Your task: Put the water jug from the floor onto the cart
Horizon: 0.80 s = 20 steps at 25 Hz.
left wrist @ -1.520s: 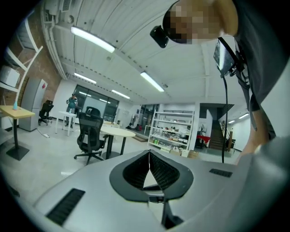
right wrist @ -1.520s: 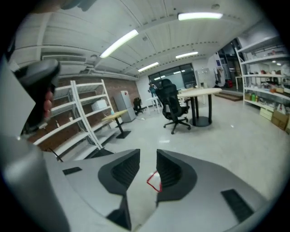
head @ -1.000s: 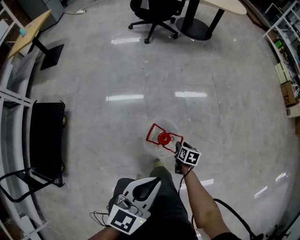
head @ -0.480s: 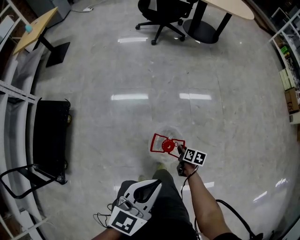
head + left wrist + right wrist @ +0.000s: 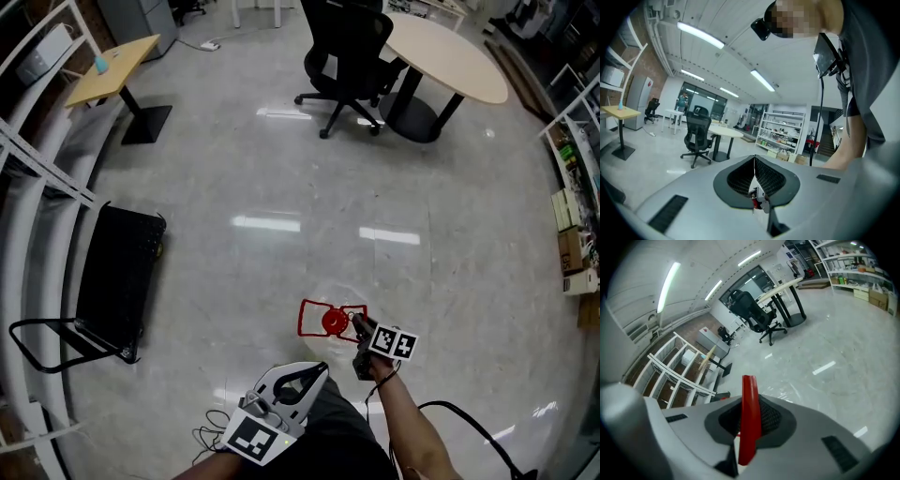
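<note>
A clear water jug [image 5: 330, 298] with a red cap [image 5: 333, 322] and a red carrying handle [image 5: 316, 319] hangs above the shiny floor in the head view. My right gripper [image 5: 360, 327] is shut on that handle. In the right gripper view the red handle [image 5: 750, 413] stands upright, clamped between the jaws of the right gripper [image 5: 749, 427]. The black flat cart [image 5: 117, 281] stands on the floor at the left, well away from the jug. My left gripper [image 5: 312, 373] is low by the person's body, shut and holding nothing. In its own view, the left gripper [image 5: 754, 187] has its pads together.
A black office chair [image 5: 352, 56] and a round table [image 5: 445, 56] stand at the far side. A small wooden desk [image 5: 112, 66] is at the back left. White racking [image 5: 37, 178] lines the left, and shelves with boxes [image 5: 572, 206] line the right.
The right gripper has closed on the red handle and risen with the jug. The left gripper has risen too. The head view now reaches farther across the room.
</note>
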{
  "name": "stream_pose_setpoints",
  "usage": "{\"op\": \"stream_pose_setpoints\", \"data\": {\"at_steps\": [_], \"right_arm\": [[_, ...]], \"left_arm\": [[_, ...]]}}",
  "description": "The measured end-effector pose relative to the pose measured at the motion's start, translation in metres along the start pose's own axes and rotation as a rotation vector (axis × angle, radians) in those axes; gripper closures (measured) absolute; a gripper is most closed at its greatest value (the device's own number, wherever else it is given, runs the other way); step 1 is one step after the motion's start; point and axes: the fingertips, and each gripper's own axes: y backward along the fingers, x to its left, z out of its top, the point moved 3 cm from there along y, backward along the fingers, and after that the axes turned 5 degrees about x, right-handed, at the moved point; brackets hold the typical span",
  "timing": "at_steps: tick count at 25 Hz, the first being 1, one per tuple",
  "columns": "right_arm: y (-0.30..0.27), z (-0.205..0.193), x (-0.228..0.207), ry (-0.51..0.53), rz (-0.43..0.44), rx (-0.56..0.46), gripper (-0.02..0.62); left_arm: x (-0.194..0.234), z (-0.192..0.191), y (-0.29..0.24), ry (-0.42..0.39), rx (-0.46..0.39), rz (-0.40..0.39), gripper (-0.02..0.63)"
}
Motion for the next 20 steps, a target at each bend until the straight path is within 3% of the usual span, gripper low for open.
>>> {"op": "stream_pose_setpoints", "data": {"at_steps": [8,14,20], "right_arm": [[0.044,0.042,0.104,0.088,0.206,0.016,0.557],[0.017,0.053,0.174,0.175,0.325,0.102,0.565],[-0.023,0.051,0.271,0.305,0.429,0.2,0.566]], "left_arm": [[-0.014,0.085,-0.009,-0.046,-0.108,0.108,0.603],[0.006,0.103,0.021,-0.061,-0.137,0.28,0.603],[0.041,0.111,0.076,-0.045,-0.145,0.464,0.603]]}}
